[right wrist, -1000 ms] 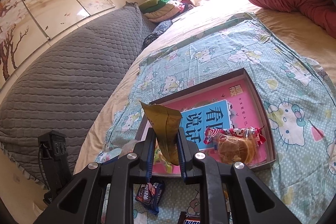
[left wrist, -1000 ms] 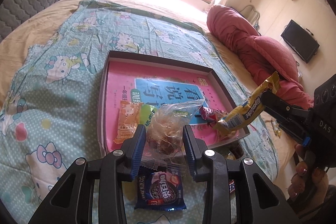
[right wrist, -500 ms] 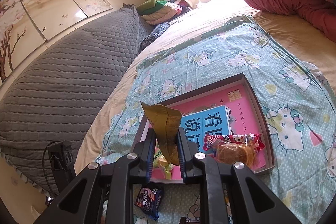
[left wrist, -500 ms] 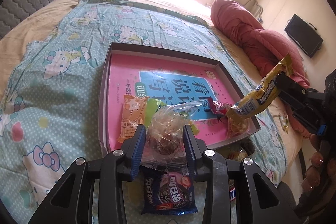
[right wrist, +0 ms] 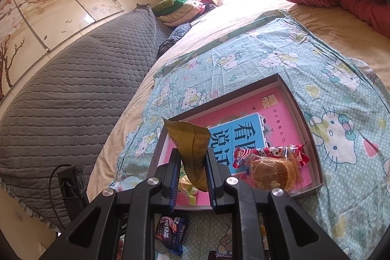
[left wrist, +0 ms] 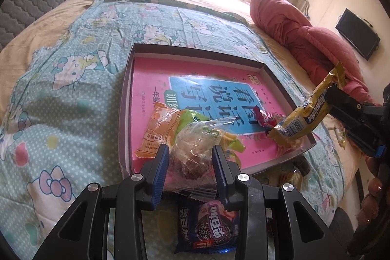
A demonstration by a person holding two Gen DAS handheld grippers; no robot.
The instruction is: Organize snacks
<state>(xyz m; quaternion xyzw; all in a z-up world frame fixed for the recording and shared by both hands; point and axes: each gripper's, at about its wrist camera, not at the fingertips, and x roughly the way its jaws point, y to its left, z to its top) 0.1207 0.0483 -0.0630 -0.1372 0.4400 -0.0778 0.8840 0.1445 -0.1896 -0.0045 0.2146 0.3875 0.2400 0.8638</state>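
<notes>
Over the bed, the left tool (left wrist: 190,157) pinches a clear snack bag (left wrist: 195,150) at the near edge of the tray (left wrist: 126,99). The right tool (right wrist: 192,178) clamps a yellow packet (right wrist: 193,150) above the tray.

Both wrist cameras look down along their fingers, close over the bed; both share the tray (left wrist: 126,99) (right wrist: 296,104), seemingly from opposite corners

A clear bag (left wrist: 195,150) sat between the left tongs (left wrist: 191,168), over the tray's (left wrist: 195,50) near edge. Beyond lay an orange packet (left wrist: 156,130). Below the tongs a cookie packet (left wrist: 207,228) lay on the sheet (left wrist: 73,89), perhaps touching the tray. Rightward, the right tongs (right wrist: 192,178) clamped a wrapper (right wrist: 192,150).
</notes>
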